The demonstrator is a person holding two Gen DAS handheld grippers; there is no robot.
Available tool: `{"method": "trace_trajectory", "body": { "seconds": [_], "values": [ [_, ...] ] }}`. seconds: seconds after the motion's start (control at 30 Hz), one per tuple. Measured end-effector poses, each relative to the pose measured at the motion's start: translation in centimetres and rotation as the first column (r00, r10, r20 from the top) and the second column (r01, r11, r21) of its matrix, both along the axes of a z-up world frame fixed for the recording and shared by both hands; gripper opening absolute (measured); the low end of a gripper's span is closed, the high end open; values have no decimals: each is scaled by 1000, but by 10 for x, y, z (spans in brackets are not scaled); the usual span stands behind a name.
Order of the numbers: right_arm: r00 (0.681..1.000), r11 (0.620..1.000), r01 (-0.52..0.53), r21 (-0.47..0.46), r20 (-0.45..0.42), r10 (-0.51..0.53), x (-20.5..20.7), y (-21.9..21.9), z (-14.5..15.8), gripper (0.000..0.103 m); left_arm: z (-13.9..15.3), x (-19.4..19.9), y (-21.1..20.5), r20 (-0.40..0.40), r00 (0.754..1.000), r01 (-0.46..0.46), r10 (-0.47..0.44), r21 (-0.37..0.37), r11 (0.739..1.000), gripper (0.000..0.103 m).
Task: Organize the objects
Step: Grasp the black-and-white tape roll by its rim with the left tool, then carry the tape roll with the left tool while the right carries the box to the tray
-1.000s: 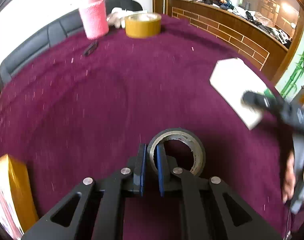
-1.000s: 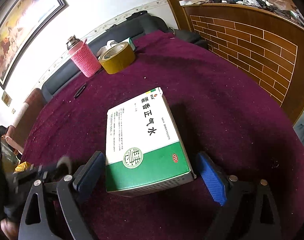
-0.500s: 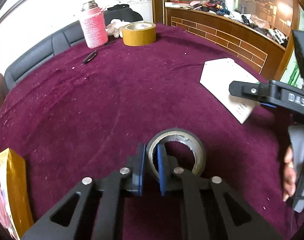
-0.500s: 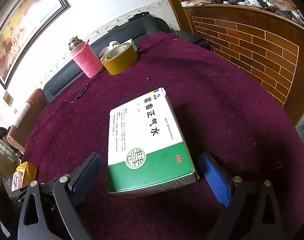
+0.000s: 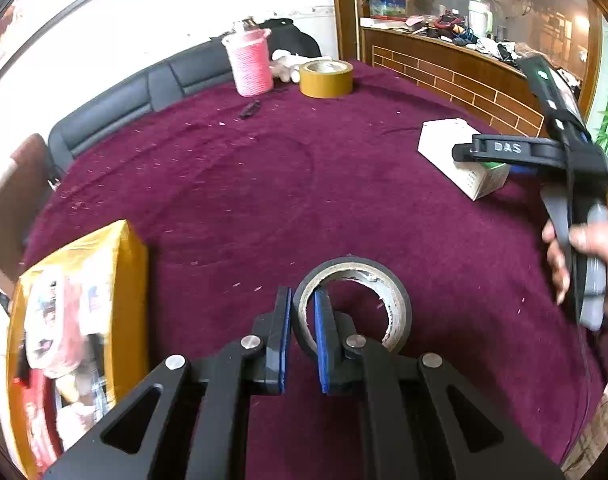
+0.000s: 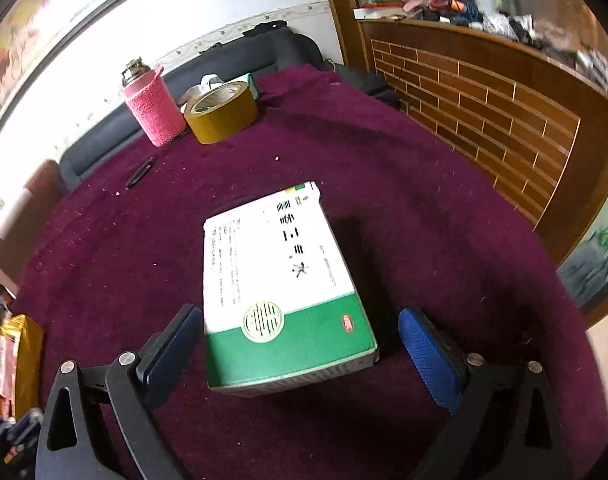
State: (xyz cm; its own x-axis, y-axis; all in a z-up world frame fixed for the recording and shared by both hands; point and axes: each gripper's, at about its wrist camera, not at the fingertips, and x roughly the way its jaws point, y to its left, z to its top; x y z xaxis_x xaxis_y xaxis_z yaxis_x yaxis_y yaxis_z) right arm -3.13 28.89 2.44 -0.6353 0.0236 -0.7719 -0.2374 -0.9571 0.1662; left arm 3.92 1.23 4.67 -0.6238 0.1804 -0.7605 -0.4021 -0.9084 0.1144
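Note:
My left gripper (image 5: 303,320) is shut on the wall of a black tape roll (image 5: 356,304), one finger inside the ring and one outside, above the maroon table (image 5: 264,184). My right gripper (image 6: 300,344) is open, its blue pads on either side of a white and green medicine box (image 6: 280,276) that lies flat on the table; the pads stand apart from it. The left wrist view also shows the box (image 5: 456,152) with the right gripper over it, held by a hand (image 5: 584,248).
A pink knitted bottle (image 5: 251,60), a brown tape roll (image 5: 326,78) and a small black pen (image 5: 250,109) sit at the far side. A yellow packet (image 5: 76,320) lies at the left edge. A brick-patterned wooden counter (image 6: 484,92) borders the right.
The left gripper has drawn back with the black tape roll, so more of the table and the yellow packet show. The right gripper stays open around the box, shifted slightly.

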Motion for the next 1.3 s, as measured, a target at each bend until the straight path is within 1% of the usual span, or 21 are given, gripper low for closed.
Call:
{"method": "trace_trajectory", "body": {
  "seconds": [0.13, 0.2, 0.23, 0.27, 0.3, 0.33, 0.37, 0.53, 0.7, 0.9, 1.03, 1.3],
  "values": [
    [997, 994, -39, 103, 68, 32, -19, -12, -1, 100, 8, 12, -15, -17, 1000, -18, 18, 3, 1000, 10],
    [994, 988, -65, 138, 98, 51, -26, -18, -6, 99, 11, 17, -19, -27, 999, -27, 27, -2, 1000, 10],
    [993, 986, -75, 152, 107, 59, -28, -21, -8, 96, 12, 19, -23, -32, 999, -32, 32, -4, 999, 10],
    [992, 983, -82, 166, 112, 64, -28, -24, -9, 81, 13, 21, -25, -34, 999, -35, 35, -4, 999, 10],
    [990, 981, -93, 170, 118, 74, -27, -26, -9, 79, 14, 24, -29, -35, 999, -38, 38, -3, 999, 10],
    [990, 981, -100, 166, 120, 80, -24, -29, -8, 76, 15, 25, -31, -35, 999, -41, 41, -3, 999, 10],
    [988, 982, -109, 156, 121, 91, -23, -31, -7, 76, 15, 27, -34, -35, 998, -46, 46, -2, 999, 10],
    [983, 978, -153, 142, 125, 136, -6, -45, -3, 76, 17, 34, -41, -36, 998, -53, 53, 12, 999, 10],
    [982, 983, -165, 78, 107, 156, 14, -49, 4, 76, 20, 43, -46, -45, 998, -49, 51, 30, 998, 10],
    [980, 983, -180, 45, 89, 175, 39, -57, 11, 76, 22, 53, -52, -49, 998, -48, 51, 53, 997, 10],
    [978, 981, -192, 4, 84, 191, 55, -64, 15, 76, 24, 60, -60, -47, 997, -51, 55, 77, 996, 10],
    [970, 973, -232, -8, 66, 232, 80, -87, 23, 76, 30, 77, -79, -58, 995, -70, 77, 113, 991, 10]
  ]
}}
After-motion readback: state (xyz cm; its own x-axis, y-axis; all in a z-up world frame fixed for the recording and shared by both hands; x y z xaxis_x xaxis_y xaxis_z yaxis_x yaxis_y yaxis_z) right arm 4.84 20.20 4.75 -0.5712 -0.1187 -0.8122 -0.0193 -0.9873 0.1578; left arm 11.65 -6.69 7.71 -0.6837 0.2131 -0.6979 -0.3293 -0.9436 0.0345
